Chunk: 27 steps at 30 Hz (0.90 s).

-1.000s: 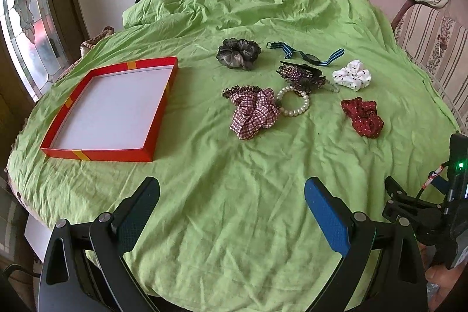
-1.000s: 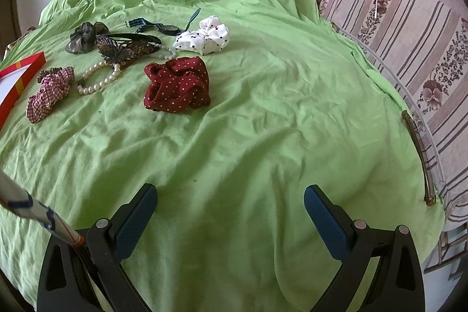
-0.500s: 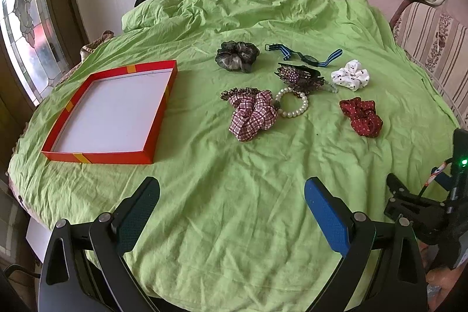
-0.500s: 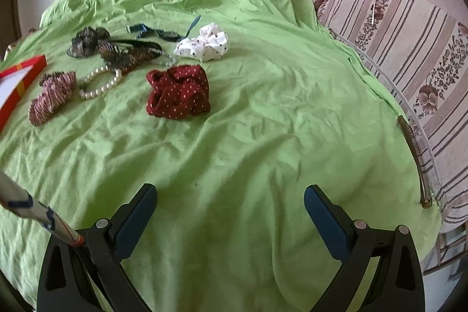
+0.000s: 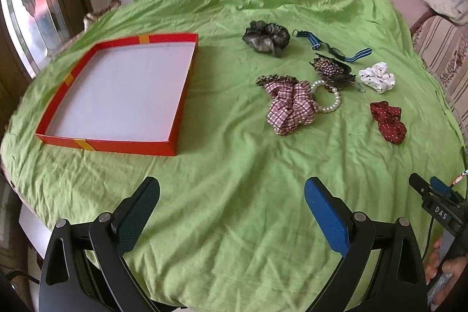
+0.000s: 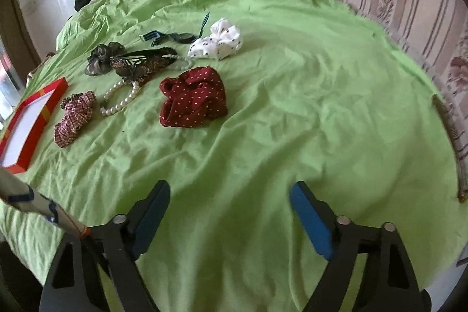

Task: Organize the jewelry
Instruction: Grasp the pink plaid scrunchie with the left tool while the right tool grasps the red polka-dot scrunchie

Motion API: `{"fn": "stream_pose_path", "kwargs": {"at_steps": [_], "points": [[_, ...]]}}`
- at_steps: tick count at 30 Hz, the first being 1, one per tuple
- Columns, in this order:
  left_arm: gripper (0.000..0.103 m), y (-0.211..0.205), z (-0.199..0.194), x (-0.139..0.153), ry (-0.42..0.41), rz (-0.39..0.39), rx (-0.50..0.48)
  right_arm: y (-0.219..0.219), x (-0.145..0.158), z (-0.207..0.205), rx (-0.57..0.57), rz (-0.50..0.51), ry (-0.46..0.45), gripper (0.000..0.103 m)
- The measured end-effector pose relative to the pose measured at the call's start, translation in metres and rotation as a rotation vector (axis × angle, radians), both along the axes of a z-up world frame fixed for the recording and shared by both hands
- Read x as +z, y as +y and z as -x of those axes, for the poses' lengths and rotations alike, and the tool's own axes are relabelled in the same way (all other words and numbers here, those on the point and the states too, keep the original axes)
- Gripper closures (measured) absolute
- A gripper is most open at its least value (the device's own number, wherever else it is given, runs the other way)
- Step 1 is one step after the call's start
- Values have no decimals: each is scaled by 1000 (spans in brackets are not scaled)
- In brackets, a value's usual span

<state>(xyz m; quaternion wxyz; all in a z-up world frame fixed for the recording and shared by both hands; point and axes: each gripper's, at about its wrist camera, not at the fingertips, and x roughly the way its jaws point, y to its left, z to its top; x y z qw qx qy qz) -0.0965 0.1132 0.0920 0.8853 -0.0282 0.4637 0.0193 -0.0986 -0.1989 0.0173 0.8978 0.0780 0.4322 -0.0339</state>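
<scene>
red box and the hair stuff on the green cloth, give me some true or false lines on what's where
1. The red box holds nothing. True.
2. The pearl bracelet lies in the box. False: it lies on the green cloth, touching the plaid scrunchie.
3. The right gripper clamps the dark red dotted scrunchie. False: its jaws are closing with nothing between them.
4. The white dotted scrunchie lies outside the box. True.
</scene>
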Motion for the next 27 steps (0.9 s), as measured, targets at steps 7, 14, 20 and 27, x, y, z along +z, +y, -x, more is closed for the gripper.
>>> {"fn": "stream_pose_path", "kwargs": {"at_steps": [7,14,20,27], "points": [[7,2,-42,1,44,159,-78,-6,10,-26,57,-90,-25,26],[19,-22,-101,-23,111,266,-156,-9,8,-62,84,-163,-14,30],[19,-36,-134,-45,148,227,-167,-3,2,-86,98,-157,2,30],[20,-41,-148,-63,166,214,-158,7,-6,-96,103,-145,25,31]]}}
